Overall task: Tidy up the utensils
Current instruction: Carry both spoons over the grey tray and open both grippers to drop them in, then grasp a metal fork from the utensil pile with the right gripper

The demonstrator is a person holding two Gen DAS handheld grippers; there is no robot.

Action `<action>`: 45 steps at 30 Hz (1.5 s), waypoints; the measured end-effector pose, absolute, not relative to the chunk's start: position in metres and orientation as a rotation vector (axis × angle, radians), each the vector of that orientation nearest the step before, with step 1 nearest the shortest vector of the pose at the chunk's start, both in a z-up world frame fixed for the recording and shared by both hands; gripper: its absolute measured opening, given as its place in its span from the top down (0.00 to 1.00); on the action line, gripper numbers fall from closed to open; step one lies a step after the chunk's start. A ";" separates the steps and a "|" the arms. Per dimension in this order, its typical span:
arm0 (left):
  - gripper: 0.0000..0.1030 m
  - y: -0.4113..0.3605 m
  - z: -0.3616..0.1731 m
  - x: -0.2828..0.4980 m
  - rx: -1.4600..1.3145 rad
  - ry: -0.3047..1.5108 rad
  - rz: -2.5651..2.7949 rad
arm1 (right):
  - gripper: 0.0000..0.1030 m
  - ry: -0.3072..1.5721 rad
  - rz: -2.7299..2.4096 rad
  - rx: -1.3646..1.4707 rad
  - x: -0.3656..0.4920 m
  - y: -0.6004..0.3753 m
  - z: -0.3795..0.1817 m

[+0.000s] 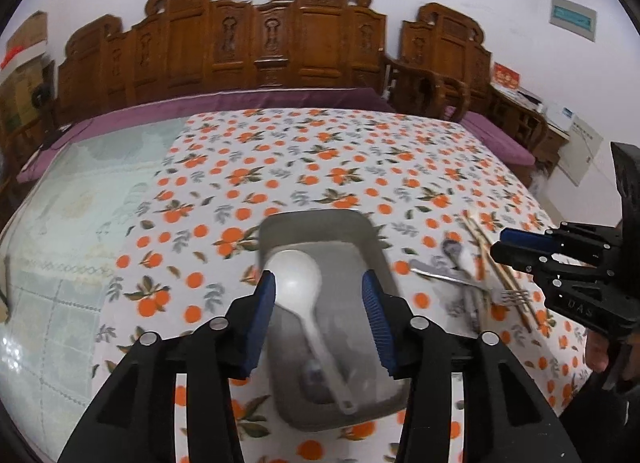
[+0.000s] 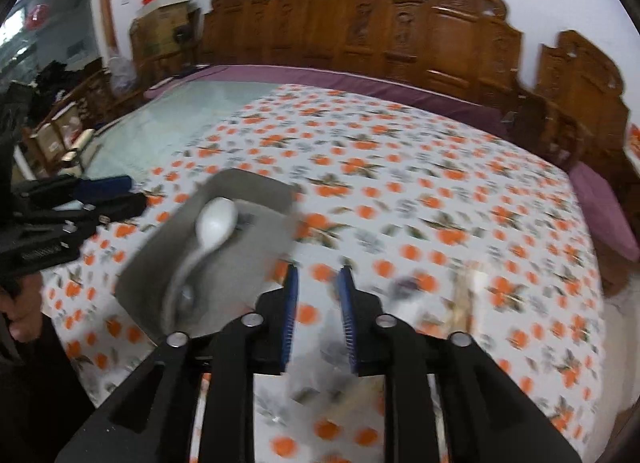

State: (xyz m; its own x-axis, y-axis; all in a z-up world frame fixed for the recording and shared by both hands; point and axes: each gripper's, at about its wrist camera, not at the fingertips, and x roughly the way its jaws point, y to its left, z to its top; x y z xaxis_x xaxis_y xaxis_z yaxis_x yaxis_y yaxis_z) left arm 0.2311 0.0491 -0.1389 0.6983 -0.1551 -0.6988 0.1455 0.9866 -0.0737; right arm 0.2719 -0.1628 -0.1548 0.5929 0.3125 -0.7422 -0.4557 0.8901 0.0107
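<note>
A grey rectangular tray (image 1: pixel 312 219) lies on the orange-print tablecloth with a white spoon (image 1: pixel 294 275) in it, bowl toward the far end. My left gripper (image 1: pixel 319 283) hovers over the tray, open, its blue pads either side of the spoon and not touching it. To the right lies a loose pile: wooden chopsticks (image 1: pixel 496 267), a fork (image 1: pixel 516 297) and a metal spoon (image 1: pixel 452 247). My right gripper (image 2: pixel 318 275) is open over bare cloth just right of the tray (image 2: pixel 256 187), with nothing between its pads. The chopsticks (image 2: pixel 464 291) are a blur to its right.
A carved wooden bench (image 1: pixel 260 43) with a purple cushion (image 1: pixel 280 97) runs behind the table. Pale green cloth (image 1: pixel 80 203) covers the table's left part. A hand (image 1: pixel 600 355) holds the right gripper at the right edge. Boxes and clutter (image 2: pixel 60 103) stand far left.
</note>
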 end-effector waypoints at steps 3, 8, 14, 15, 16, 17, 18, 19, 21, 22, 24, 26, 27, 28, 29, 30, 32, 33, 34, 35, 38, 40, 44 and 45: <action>0.57 0.033 -0.136 0.228 -0.004 0.770 -0.198 | 0.70 0.830 0.411 -0.176 0.267 -0.189 -0.164; 0.57 0.007 -0.140 0.225 0.038 0.769 -0.234 | 0.70 0.884 0.402 -0.162 0.268 -0.209 -0.197; 0.57 -0.006 -0.147 0.224 0.061 0.777 -0.247 | 0.70 0.924 0.444 -0.220 0.280 -0.195 -0.228; 0.57 -0.008 -0.148 0.224 0.060 0.778 -0.248 | 0.70 0.926 0.450 -0.228 0.282 -0.193 -0.230; 0.57 -0.009 -0.149 0.224 0.058 0.780 -0.248 | 0.70 0.928 0.457 -0.232 0.285 -0.192 -0.232; 0.57 -0.010 -0.151 0.225 0.056 0.784 -0.249 | 0.70 0.931 0.465 -0.236 0.288 -0.190 -0.236; 0.57 -0.011 -0.152 0.225 0.056 0.786 -0.250 | 0.70 0.935 0.466 -0.237 0.291 -0.190 -0.237; 0.57 -0.012 -0.153 0.224 0.057 0.786 -0.251 | 0.70 0.941 0.468 -0.237 0.294 -0.190 -0.240; 0.57 -0.015 -0.155 0.224 0.066 0.790 -0.250 | 0.70 0.953 0.476 -0.229 0.299 -0.189 -0.244; 0.57 -0.017 -0.156 0.224 0.072 0.793 -0.250 | 0.70 0.957 0.482 -0.227 0.299 -0.189 -0.245; 0.57 -0.019 -0.158 0.224 0.079 0.796 -0.254 | 0.70 0.967 0.487 -0.236 0.299 -0.188 -0.248; 0.57 -0.022 -0.159 0.223 0.081 0.798 -0.261 | 0.70 0.968 0.488 -0.234 0.299 -0.189 -0.249; 0.57 -0.024 -0.159 0.223 0.082 0.799 -0.264 | 0.70 0.971 0.490 -0.223 0.299 -0.190 -0.250; 0.57 -0.025 -0.159 0.222 0.083 0.800 -0.268 | 0.71 0.970 0.490 -0.217 0.299 -0.191 -0.250; 0.57 -0.027 -0.159 0.222 0.085 0.801 -0.273 | 0.78 0.968 0.490 -0.216 0.299 -0.192 -0.250; 0.57 -0.029 -0.160 0.222 0.087 0.802 -0.277 | 0.80 0.972 0.492 -0.215 0.299 -0.193 -0.251; 0.57 -0.032 -0.162 0.221 0.093 0.806 -0.283 | 0.82 0.973 0.494 -0.201 0.298 -0.195 -0.251; 0.57 -0.034 -0.163 0.221 0.096 0.810 -0.288 | 0.82 0.973 0.494 -0.199 0.298 -0.196 -0.250; 0.57 -0.035 -0.163 0.220 0.096 0.809 -0.290 | 0.83 0.972 0.494 -0.197 0.297 -0.196 -0.250; 0.57 -0.035 -0.163 0.221 0.095 0.807 -0.290 | 0.85 0.969 0.499 -0.198 0.296 -0.197 -0.250; 0.57 -0.039 -0.164 0.220 0.100 0.801 -0.295 | 0.92 0.952 0.510 -0.204 0.294 -0.196 -0.246; 0.57 -0.041 -0.166 0.219 0.105 0.803 -0.296 | 0.92 0.949 0.506 -0.210 0.293 -0.197 -0.245; 0.57 -0.045 -0.168 0.220 0.113 0.804 -0.295 | 0.92 0.948 0.510 -0.200 0.292 -0.201 -0.243; 0.57 -0.046 -0.169 0.220 0.115 0.805 -0.295 | 0.92 0.946 0.509 -0.193 0.291 -0.203 -0.242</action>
